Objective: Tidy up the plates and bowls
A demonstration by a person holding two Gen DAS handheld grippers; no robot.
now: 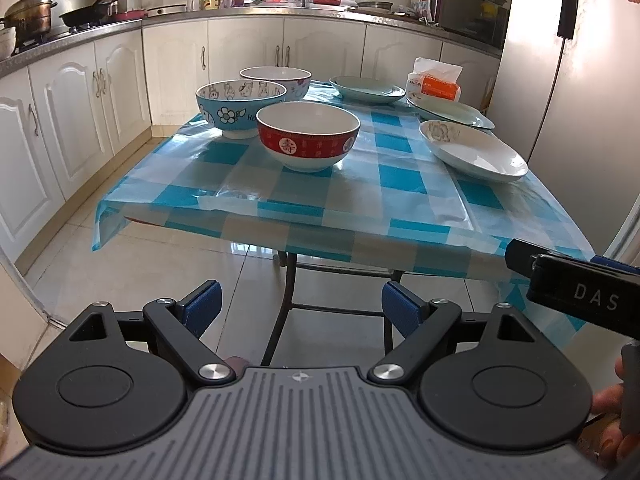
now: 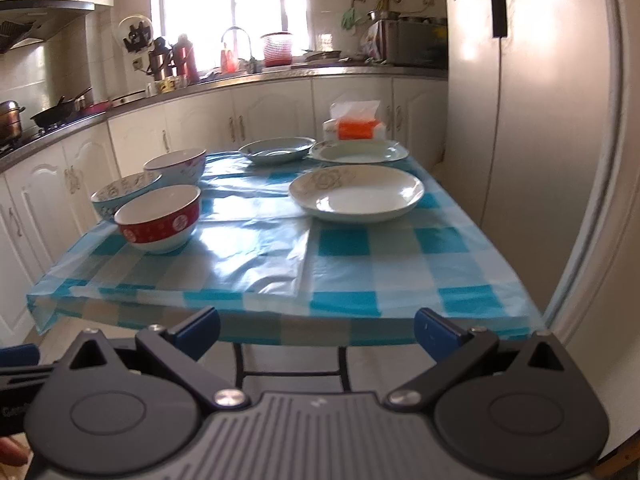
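On the blue checked table stand three bowls at the left: a red bowl nearest, a blue cartoon bowl behind it, and a white bowl farthest. Three plates lie at the right: a white flowered plate nearest, a pale green plate, and a blue-grey plate at the back. My left gripper is open and empty, short of the table's near edge. My right gripper is open and empty there too.
A tissue pack sits at the table's far right corner. A fridge stands close along the right side. White cabinets and a cluttered counter run along the left and back. The right gripper's body shows beside my left.
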